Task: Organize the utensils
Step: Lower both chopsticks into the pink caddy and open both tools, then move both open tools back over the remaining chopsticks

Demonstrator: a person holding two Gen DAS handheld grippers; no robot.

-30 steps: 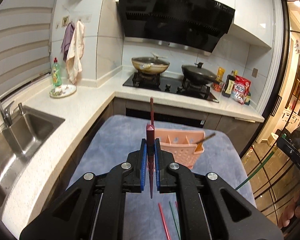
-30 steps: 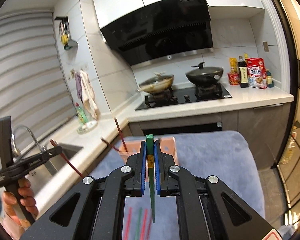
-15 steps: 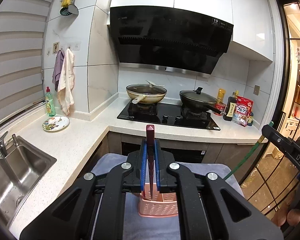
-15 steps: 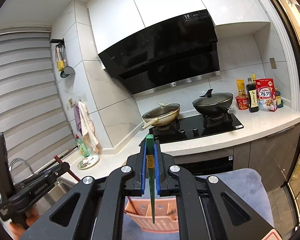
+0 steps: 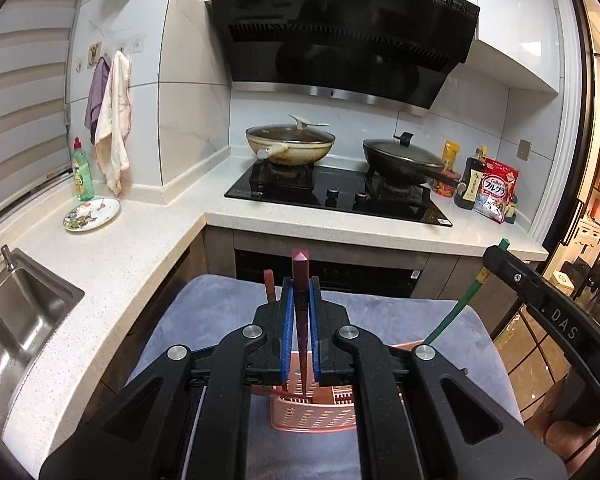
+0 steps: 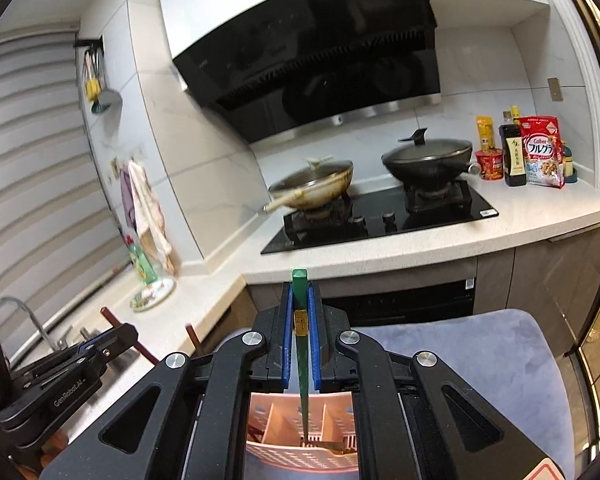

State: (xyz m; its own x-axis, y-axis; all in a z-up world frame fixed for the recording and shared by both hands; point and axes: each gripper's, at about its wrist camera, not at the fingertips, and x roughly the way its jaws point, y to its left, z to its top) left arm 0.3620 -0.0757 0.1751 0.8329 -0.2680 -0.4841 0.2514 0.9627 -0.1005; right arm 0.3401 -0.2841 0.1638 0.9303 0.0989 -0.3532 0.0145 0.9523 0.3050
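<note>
Both grippers are hanging right over the pink utensil basket [image 5: 314, 420] sitting on the grey cloth [image 5: 452, 328]. The left gripper [image 5: 301, 344] is holding a dark red chopstick [image 5: 300, 276] upright, jaws clamped tight on it, tip pointing into the basket. The right gripper [image 6: 301, 344] is gripping a green chopstick [image 6: 300, 280] the same way, tip down among the dividers. Further back the pans [image 5: 290, 146] are sitting on the stove [image 5: 340, 196]

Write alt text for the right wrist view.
The right gripper is shut on a green chopstick, tip down over a pink utensil basket on a grey cloth. Behind: stove with two pans.
</note>
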